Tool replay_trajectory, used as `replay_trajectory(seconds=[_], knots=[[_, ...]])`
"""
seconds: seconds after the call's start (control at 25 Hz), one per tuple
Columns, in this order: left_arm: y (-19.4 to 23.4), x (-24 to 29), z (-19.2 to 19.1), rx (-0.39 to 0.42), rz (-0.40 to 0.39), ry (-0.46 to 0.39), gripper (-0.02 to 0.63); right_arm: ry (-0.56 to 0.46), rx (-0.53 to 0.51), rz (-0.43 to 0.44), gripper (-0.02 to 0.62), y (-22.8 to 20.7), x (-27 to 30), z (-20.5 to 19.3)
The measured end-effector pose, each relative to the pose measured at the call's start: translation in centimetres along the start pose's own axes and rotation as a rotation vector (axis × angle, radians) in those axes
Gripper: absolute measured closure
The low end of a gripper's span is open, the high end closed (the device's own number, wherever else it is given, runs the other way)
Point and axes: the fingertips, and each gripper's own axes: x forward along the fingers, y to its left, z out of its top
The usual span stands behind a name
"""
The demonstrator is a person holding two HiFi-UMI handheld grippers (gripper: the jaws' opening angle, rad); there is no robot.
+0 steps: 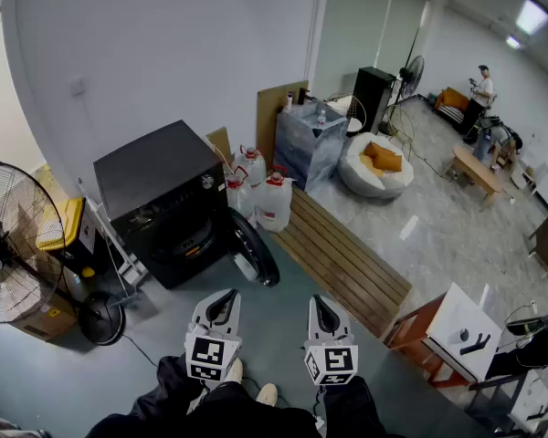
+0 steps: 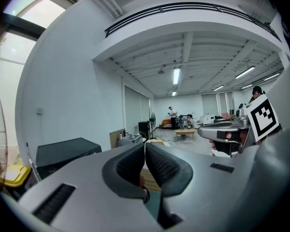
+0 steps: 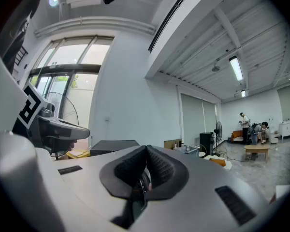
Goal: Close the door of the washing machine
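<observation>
Grey floor and a white wall fill the head view. The black washing machine stands far left against that wall, its round door swung open to the right, well apart from both tongs. My left tongs and right tongs hang near, side by side, above my legs.

From the left gripper view, the left tongs are pressed together with nothing between them, and the washing machine sits beyond, to the left.

From the right gripper view, the right tongs are also pressed together and empty, with the washing machine far behind, left of the tips.
</observation>
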Motion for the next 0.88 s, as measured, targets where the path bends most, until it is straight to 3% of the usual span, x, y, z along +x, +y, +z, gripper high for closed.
replay_trajectory(seconds=[0.32,0.88], knots=[[2.3,1.3,-0.1,-0.006,-0.028,0.007,0.577,0.006,0.01,-0.032,0.578,1.0,2.0,0.2],[7.8,7.7,0.2,-0.009,-0.152,-0.009,0.577,0.026,-0.015,-0.16,0.578,0.9,8.2,1.1]])
